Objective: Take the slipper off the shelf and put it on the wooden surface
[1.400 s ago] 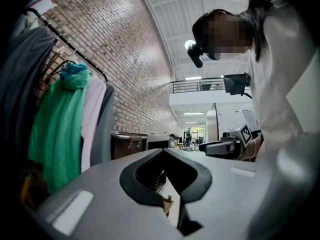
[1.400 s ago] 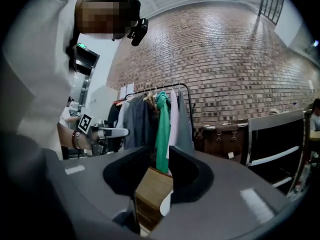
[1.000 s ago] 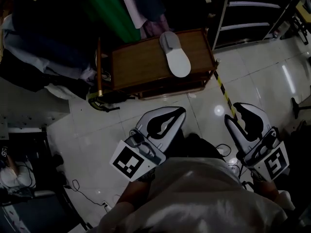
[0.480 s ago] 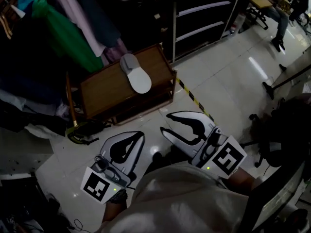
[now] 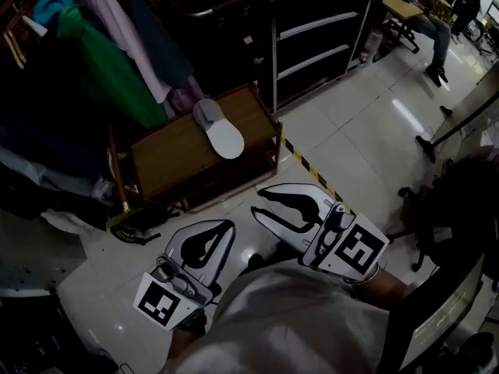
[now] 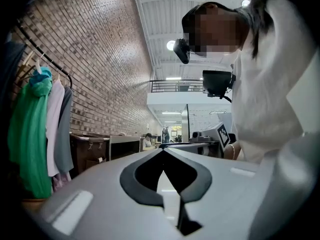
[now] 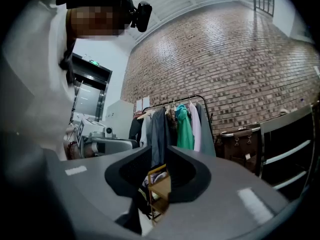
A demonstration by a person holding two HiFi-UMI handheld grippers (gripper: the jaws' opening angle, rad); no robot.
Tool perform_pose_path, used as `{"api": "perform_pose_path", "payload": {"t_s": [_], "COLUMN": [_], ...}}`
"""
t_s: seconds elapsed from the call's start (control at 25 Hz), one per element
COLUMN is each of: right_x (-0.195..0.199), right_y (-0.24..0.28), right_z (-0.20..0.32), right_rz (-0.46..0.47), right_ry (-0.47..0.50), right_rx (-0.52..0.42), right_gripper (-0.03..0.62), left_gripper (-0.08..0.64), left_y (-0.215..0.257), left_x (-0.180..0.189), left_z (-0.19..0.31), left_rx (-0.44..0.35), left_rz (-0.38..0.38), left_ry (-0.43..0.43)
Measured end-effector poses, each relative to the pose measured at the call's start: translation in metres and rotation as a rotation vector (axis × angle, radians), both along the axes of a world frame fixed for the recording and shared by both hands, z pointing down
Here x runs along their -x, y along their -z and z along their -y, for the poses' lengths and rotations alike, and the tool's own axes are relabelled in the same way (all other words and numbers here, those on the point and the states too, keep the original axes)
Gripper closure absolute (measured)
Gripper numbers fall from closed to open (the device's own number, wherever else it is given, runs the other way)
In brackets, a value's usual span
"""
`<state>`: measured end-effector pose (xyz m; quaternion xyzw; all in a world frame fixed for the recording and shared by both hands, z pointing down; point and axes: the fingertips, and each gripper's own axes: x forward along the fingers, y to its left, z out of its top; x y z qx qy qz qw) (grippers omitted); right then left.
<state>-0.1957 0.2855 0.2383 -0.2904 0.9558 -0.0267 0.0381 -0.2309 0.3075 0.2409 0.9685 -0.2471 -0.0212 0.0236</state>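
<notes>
A grey slipper lies flat on the top of the low wooden cabinet, toward its right end. Both grippers hang over the tiled floor in front of the cabinet, well short of the slipper. My left gripper is shut, its tips touching with nothing between them. My right gripper points left across my body. Its jaws are closing with a narrow gap still showing, and they hold nothing. Through that gap a corner of the wooden cabinet shows.
A clothes rack with a green garment hangs behind the cabinet. A dark metal shelf unit stands to the cabinet's right. Yellow-black tape crosses the white tiles. A person sits at the far right. A dark office chair stands beside me.
The head view has swung right. My right gripper has moved in beside the left one and its jaws have narrowed. The slipper has stayed on the wooden top.
</notes>
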Motion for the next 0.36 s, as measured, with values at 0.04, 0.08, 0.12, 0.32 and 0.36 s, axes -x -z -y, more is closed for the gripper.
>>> {"api": "perform_pose_path", "payload": {"t_s": [0.04, 0.08, 0.12, 0.32, 0.36], "right_x": [0.002, 0.004, 0.005, 0.01, 0.011], "right_y": [0.001, 0.001, 0.001, -0.003, -0.004], "right_z": [0.0, -0.001, -0.002, -0.01, -0.012], "right_rz": [-0.005, -0.011, -0.017, -0.039, -0.04], "right_ry": [0.0, -0.002, -0.004, -0.001, 0.0], "right_rx": [-0.005, -0.01, -0.012, -0.015, -0.015], "right_gripper": [0.511, 0.511, 0.511, 0.511, 0.511], "left_gripper": [0.565, 0.565, 0.565, 0.565, 0.565], "left_y": [0.0, -0.001, -0.003, 0.009, 0.015], "left_x": [0.002, 0.003, 0.005, 0.008, 0.007], "left_z": [-0.001, -0.003, -0.004, -0.009, -0.01], "left_rx": [-0.002, -0.001, 0.003, -0.048, -0.072], "left_rz": [0.003, 0.006, 0.008, -0.06, -0.083], "left_ry": [0.001, 0.003, 0.007, 0.016, 0.012]}}
